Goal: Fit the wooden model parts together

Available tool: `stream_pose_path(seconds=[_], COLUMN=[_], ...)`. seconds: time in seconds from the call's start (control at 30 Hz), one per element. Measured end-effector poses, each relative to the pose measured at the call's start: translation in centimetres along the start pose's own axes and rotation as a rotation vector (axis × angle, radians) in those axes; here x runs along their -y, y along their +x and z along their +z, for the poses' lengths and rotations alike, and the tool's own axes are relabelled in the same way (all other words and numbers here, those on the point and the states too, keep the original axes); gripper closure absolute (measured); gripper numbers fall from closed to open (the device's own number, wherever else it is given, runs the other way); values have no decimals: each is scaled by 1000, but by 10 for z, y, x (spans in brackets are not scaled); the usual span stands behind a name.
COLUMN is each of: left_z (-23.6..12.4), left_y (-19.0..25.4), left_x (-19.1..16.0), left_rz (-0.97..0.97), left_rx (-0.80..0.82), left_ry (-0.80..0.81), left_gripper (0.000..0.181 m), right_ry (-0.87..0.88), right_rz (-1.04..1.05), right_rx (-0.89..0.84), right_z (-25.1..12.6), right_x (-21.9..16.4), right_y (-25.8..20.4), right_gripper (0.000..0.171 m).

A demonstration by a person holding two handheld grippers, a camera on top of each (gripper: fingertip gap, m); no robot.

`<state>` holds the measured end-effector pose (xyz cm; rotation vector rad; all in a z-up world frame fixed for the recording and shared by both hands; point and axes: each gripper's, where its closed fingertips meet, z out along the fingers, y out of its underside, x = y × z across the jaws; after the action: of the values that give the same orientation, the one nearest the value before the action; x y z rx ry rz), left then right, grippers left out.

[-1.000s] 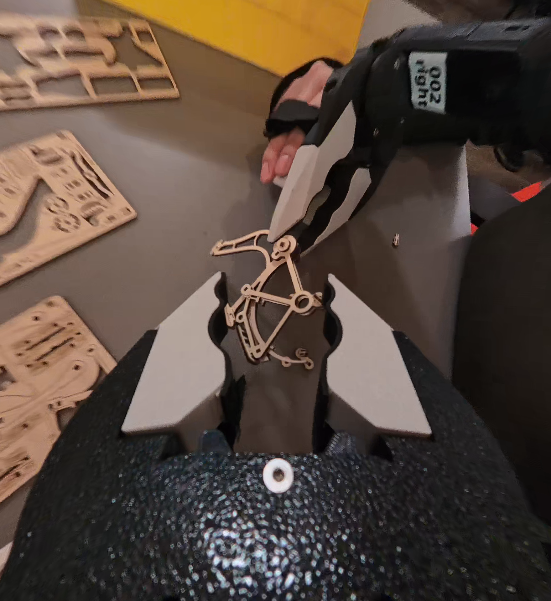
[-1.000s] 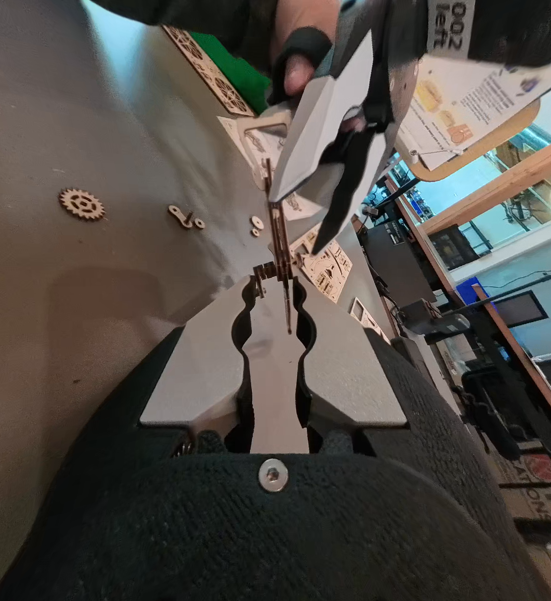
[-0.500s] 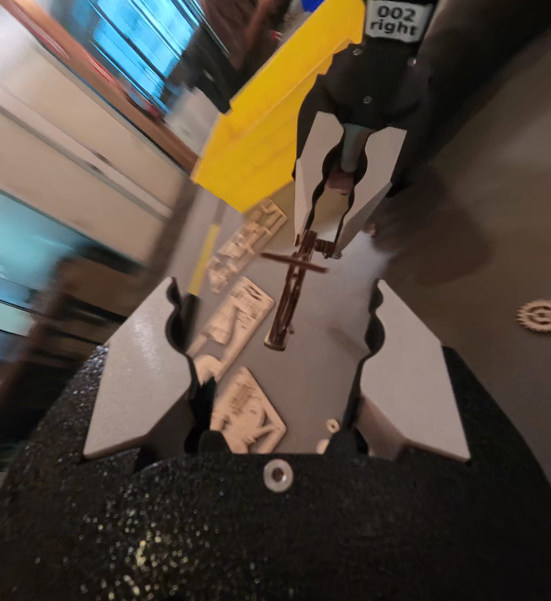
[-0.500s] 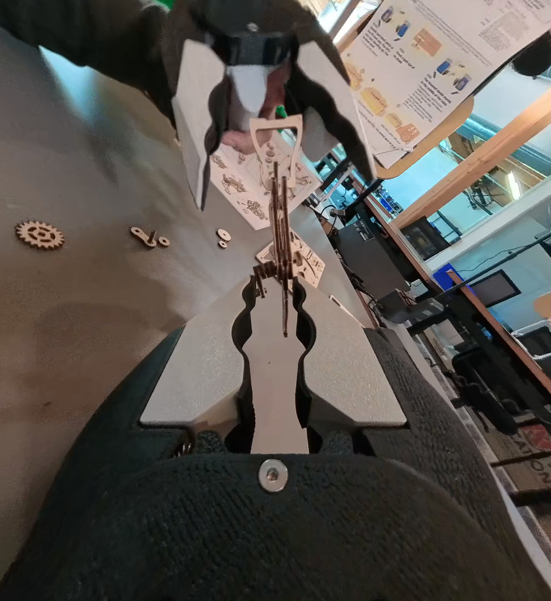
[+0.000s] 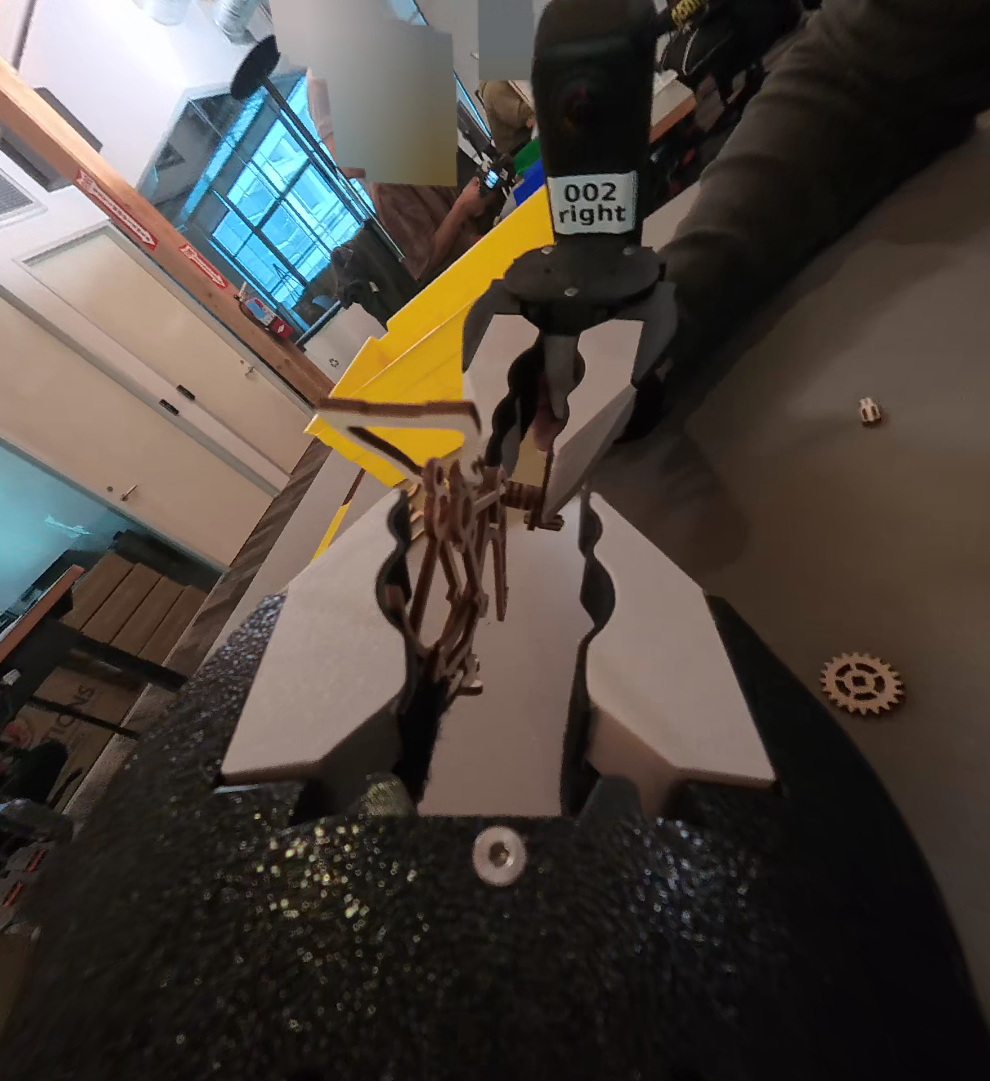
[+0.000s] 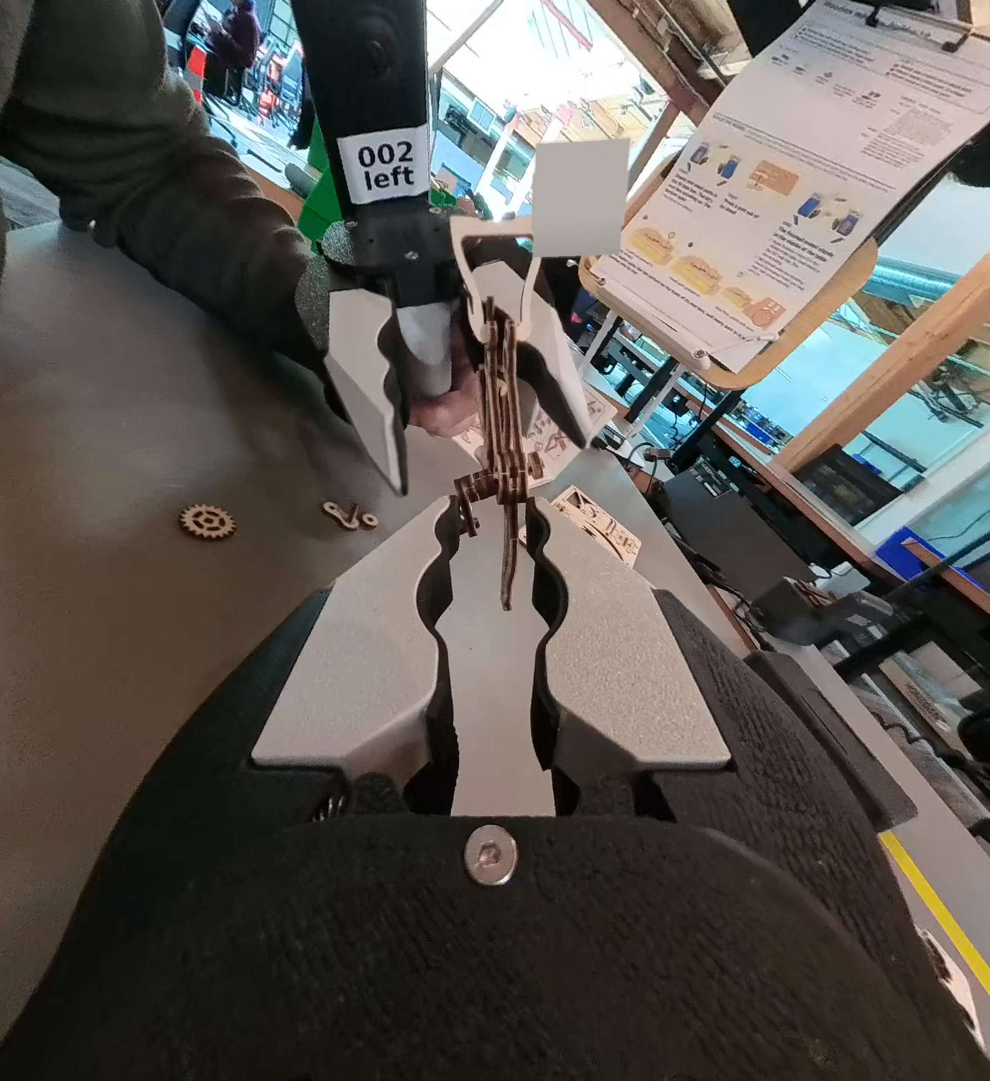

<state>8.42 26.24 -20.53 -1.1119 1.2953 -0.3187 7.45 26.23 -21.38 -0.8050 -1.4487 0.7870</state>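
A wooden model assembly (image 6: 501,409) of thin laser-cut parts stands edge-on in the air above the grey table (image 6: 100,585). My right gripper (image 6: 495,509) is shut on its lower end. In the left wrist view the assembly (image 5: 457,573) lies between my left gripper's (image 5: 492,503) wide-open fingers, close to the left-hand one; whether it touches is unclear. The right gripper (image 5: 524,491) faces me there, pinching the part's far end. In the right wrist view the left gripper (image 6: 489,462) is open around the assembly's upper part.
A wooden gear (image 6: 207,520) and a small link piece (image 6: 349,516) lie on the table; the gear (image 5: 862,683) also shows in the left wrist view. A yellow bin (image 5: 422,362), an instruction sheet on a clipboard (image 6: 773,175) and parts sheets (image 6: 603,532) stand beyond. The tips of both grippers are at nearly the same place.
My left gripper has swung up from looking down at the table, faces the right gripper, and has closed in so its open fingers straddle the assembly. The right gripper keeps its hold.
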Motion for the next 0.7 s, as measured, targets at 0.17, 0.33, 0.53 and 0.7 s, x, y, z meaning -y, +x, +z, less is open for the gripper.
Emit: stream_pose_path(seconds=[0.17, 0.33, 0.53, 0.7], left_z=[-1, -1, -1, -2], left_y=[-4, 2, 5, 5], left_x=[-1, -2, 2, 3], left_rz=[-10, 18, 13, 27], left_rx=[40, 29, 21, 38], left_ry=[0, 1, 28, 30], left_gripper=[135, 138, 150, 146], right_ry=[10, 39, 22, 19], right_rz=[21, 70, 32, 43], right_rx=[3, 13, 33, 40], right_z=[1, -2, 0, 0], right_x=[2, 6, 4, 4], right_y=[-2, 1, -5, -5], right_gripper=[151, 153, 153, 153])
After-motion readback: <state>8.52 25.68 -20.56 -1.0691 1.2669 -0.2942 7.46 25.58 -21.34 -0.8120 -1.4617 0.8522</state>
